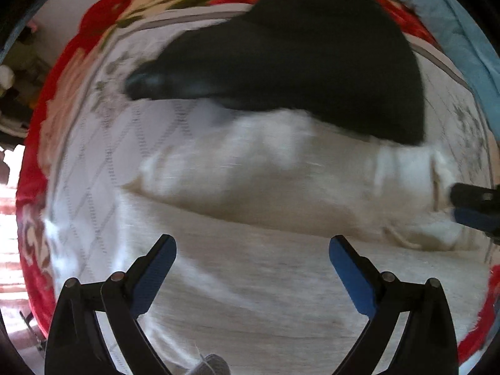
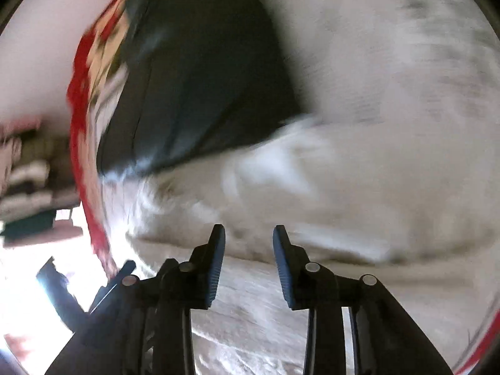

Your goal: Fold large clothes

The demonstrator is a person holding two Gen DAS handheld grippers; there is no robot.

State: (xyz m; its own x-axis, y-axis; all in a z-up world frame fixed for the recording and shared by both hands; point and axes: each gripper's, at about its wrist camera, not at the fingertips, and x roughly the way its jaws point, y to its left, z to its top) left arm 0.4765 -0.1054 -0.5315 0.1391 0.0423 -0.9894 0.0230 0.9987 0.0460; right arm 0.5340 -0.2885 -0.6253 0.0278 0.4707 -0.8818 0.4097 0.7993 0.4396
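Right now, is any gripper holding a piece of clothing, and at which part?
Nothing is held. The left gripper is wide open above the white garment. The right gripper is also open, with nothing between its pads.

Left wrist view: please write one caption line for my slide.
Open left gripper hovers above a cream garment beside a black garment on the bed.
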